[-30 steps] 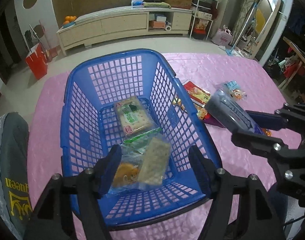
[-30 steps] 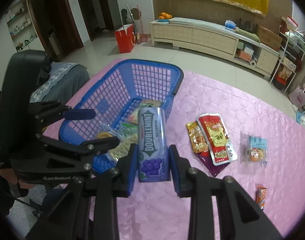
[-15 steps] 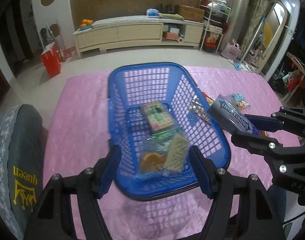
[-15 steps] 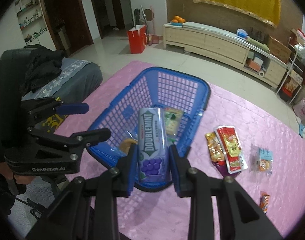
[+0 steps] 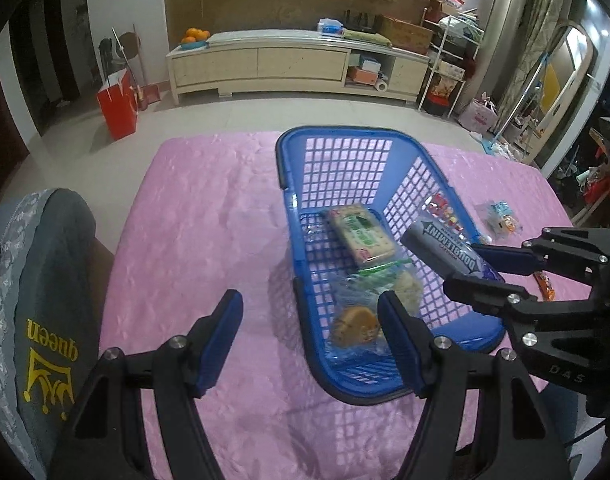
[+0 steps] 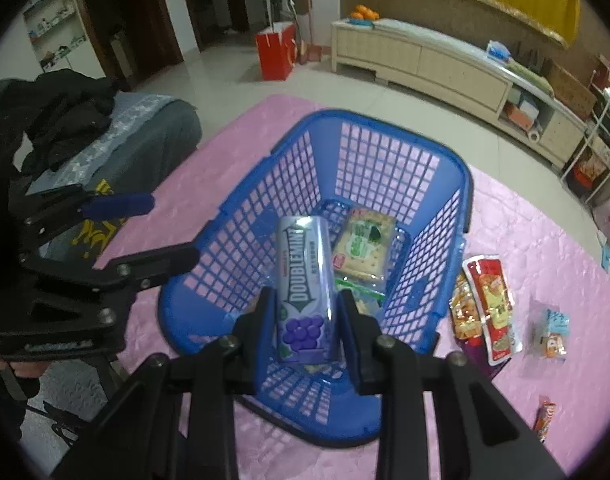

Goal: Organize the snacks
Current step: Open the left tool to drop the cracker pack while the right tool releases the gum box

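Pinching a Doublemint gum pack [image 6: 303, 292] by its long sides, the right gripper [image 6: 305, 320] is holding it lengthwise above the open top of the blue basket [image 6: 463, 200], a grip that is probably meant to let the pack fall flat once the jaws part. Beneath it, a green-and-white cracker packet [image 6: 363, 246] and a clear bag of biscuits [image 5: 369, 304] are lying on the basket floor. Just beside the basket's near left corner, the left gripper [image 5: 309, 328] is hanging spread and empty, apparently keeping out of the drop path. On the pink tablecloth [image 6: 545, 224] to the right, several snack packets are waiting, among them a red sachet [image 6: 495, 300], so the sorting looks partway done.
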Available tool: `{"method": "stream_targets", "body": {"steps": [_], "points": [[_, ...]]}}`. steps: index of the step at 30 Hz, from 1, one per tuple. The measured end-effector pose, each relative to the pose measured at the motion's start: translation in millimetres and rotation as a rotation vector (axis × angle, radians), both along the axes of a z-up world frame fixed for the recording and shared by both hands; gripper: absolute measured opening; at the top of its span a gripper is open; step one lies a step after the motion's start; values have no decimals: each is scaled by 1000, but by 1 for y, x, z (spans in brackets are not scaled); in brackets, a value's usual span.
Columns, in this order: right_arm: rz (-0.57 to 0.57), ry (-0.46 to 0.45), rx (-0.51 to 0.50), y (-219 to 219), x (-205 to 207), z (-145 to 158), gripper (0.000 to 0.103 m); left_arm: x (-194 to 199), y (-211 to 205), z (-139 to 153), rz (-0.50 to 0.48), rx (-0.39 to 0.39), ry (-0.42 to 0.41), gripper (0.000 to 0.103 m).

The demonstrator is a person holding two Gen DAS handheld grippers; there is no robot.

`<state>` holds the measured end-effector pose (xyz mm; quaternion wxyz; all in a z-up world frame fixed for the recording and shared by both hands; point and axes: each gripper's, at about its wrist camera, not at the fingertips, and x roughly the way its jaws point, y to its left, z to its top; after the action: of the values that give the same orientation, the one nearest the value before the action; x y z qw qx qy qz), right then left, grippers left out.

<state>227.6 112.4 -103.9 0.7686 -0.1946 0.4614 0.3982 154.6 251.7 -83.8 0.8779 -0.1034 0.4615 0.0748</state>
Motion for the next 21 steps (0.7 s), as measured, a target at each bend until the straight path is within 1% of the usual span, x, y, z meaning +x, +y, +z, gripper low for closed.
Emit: {"method": "stream_targets", "body": {"steps": [4, 7, 12, 18, 20, 21], "points": [[-7, 14, -43, 11, 8, -15, 35, 6, 12, -11, 3, -28, -11, 68], [-12, 26, -62, 19, 14, -25, 35, 11, 20, -20, 7, -53, -4, 68], [-13, 36, -108, 30, 19, -37, 35, 16, 24, -29, 0, -53, 12, 68], [-27, 41, -133, 31, 20, -42, 35, 16, 24, -32, 7, -58, 19, 68], [-24, 38, -123, 28, 17, -38, 35, 15, 25, -32, 9, -60, 20, 68], [-29, 33, -117, 26, 16, -34, 40, 15, 25, -32, 10, -59, 22, 68]]}}
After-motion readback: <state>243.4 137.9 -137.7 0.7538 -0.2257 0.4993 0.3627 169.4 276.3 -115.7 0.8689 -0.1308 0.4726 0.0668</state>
